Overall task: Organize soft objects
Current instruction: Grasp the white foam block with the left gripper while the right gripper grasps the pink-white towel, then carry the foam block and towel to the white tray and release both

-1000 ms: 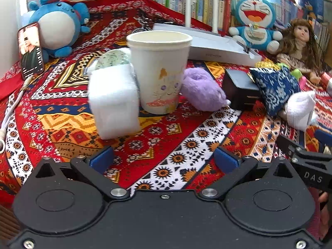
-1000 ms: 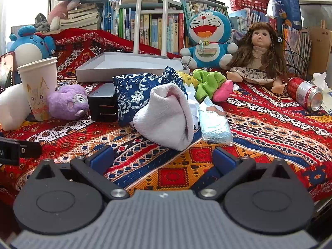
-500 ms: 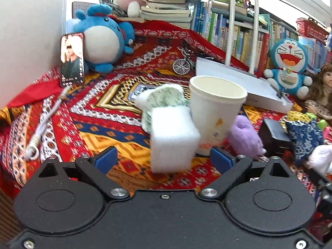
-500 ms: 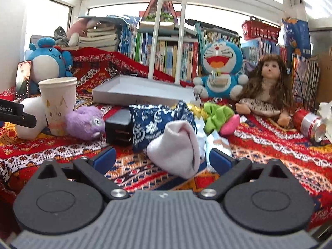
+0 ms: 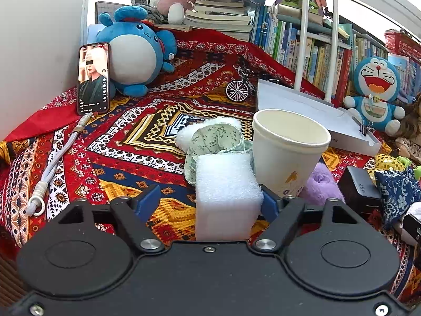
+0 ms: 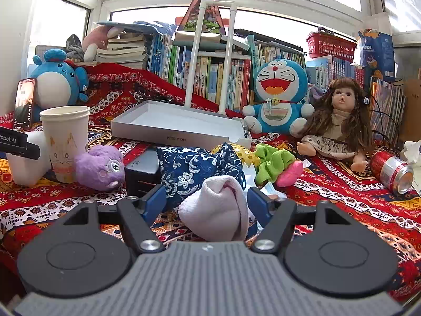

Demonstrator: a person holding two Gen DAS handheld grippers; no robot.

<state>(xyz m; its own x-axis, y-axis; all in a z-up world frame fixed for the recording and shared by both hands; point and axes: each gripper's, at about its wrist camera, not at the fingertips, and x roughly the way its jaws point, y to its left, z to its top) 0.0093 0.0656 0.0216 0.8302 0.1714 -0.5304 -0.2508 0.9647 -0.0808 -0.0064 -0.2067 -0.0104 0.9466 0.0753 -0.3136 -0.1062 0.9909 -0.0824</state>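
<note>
- White foam block (image 5: 226,194) stands upright between the blue fingers of the left gripper (image 5: 210,201), on the patterned red cloth (image 5: 118,142). The jaws are spread wide: the right pad (image 5: 267,205) touches the block's side, while the left pad (image 5: 147,200) stands apart from it.
- Just behind the block lies a green floral cloth bundle (image 5: 214,142), and just beside it to the right stands a paper cup (image 5: 286,152), with a purple plush (image 5: 322,184) past the cup.
- Pale pink rolled sock (image 6: 218,210) lies between the fingers of the right gripper (image 6: 208,201), whose jaws are also spread. The right pad (image 6: 259,202) is close to the sock or touching it, I cannot tell which; the left pad (image 6: 155,201) is clear of it.
- Directly behind the sock sits a navy floral pouch (image 6: 194,171), with a black box (image 6: 142,173) to its left and a green scrunchie (image 6: 273,163) to its right.
</note>
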